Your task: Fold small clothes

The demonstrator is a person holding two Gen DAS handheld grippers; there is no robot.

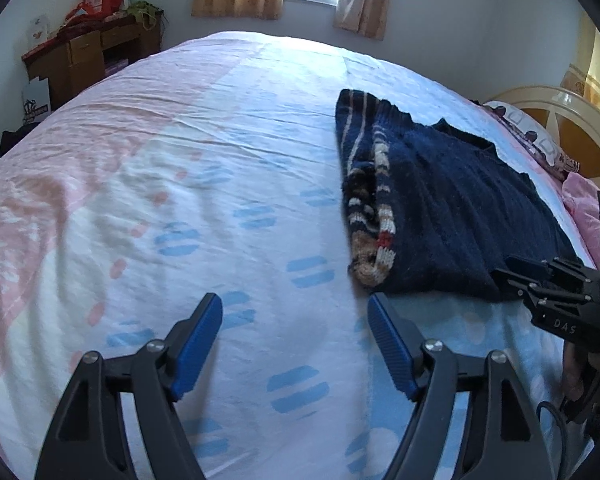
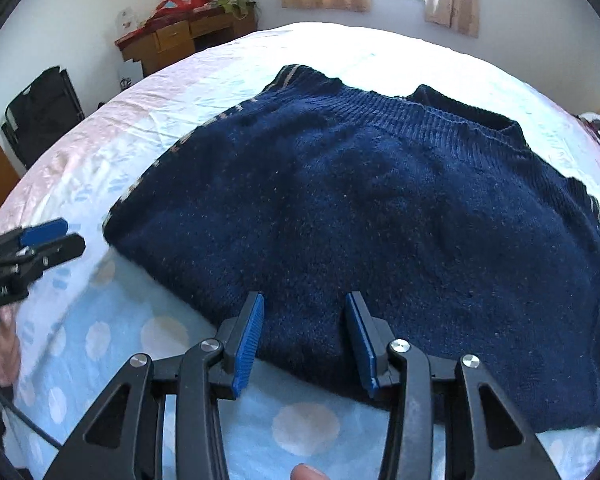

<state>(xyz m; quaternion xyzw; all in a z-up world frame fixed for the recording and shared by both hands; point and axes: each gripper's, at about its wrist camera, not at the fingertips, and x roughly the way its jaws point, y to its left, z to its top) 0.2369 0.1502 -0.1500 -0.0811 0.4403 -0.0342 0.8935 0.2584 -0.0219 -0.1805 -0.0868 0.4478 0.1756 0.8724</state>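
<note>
A navy knit sweater [image 2: 380,208] with striped sleeves lies folded flat on the bed, its sleeves tucked in; it also shows in the left wrist view [image 1: 440,208] at the right. My right gripper [image 2: 304,304] is open, its blue pads either side of the sweater's near edge, nothing clamped. My left gripper [image 1: 296,308] is open and empty over bare sheet, just left of the sweater's near corner. The right gripper shows in the left wrist view [image 1: 540,284]; the left gripper shows in the right wrist view [image 2: 52,236].
The bed sheet [image 1: 180,200] is pink, white and blue with dashes and dots. A wooden desk [image 1: 88,56] with clutter stands at the far left wall. A headboard [image 1: 572,128] and pillows are at the right. A black bag [image 2: 40,112] sits by the wall.
</note>
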